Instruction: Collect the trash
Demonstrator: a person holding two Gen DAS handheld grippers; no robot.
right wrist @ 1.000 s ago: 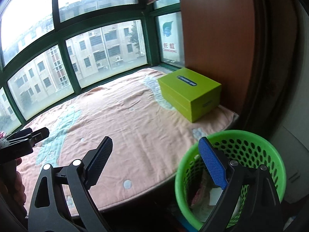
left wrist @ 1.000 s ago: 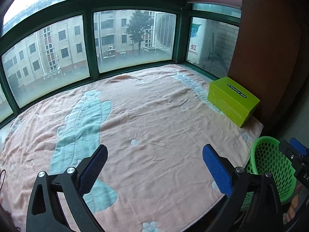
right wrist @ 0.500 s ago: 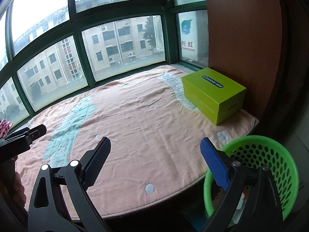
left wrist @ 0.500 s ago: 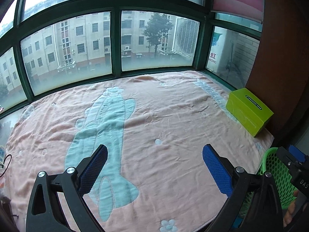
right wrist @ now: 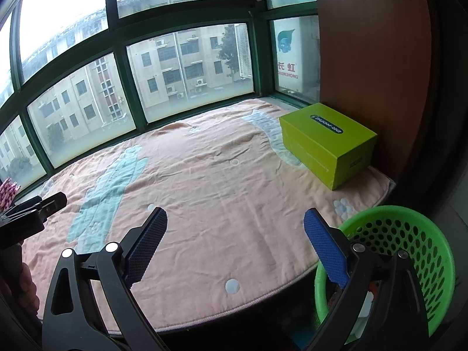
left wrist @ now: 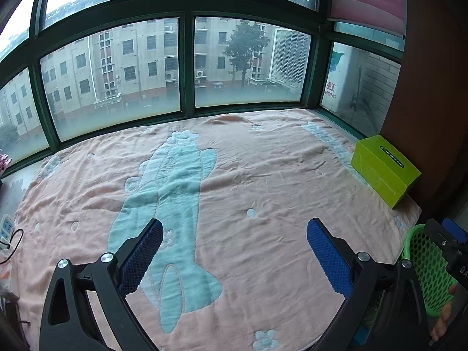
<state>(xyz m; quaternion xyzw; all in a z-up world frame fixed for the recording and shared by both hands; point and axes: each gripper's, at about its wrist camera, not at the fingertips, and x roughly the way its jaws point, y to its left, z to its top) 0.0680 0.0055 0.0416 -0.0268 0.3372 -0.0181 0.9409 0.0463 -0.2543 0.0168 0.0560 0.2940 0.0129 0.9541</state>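
Both claws spread wide and empty: left claw [left wrist: 234,248] held above the pink blanket [left wrist: 263,181] on the bay-window ledge, right claw [right wrist: 235,242] poised over the blanket's near edge, beside the green perforated waste basket [right wrist: 438,251]. No loose trash found on the blanket in either view; only a lime-green box [right wrist: 327,140] present, standing at the far right corner against the brown wall panel [right wrist: 371,58], closed and intact, not evidently trash. Basket located below the ledge on the right, partly behind the right claw's blue pad; pale scraps visible low inside, identity unclear. White power strip [left wrist: 6,228] with cable noted at the left margin of the left wrist view, and a pink patterned item [right wrist: 7,194] at the left margin of the right wrist view, too small to identify. Collection judged finished or nearly so; step in hand judged a final sweep for remaining items. Recommended: scan left margin and ledge edges before closing out; keep claws spread and clear of the blanket folds to avoid snagging the fabric; leave box and power strip untouched unless confirmed as waste; approach any find from above, then carry directly over the basket rim before release.
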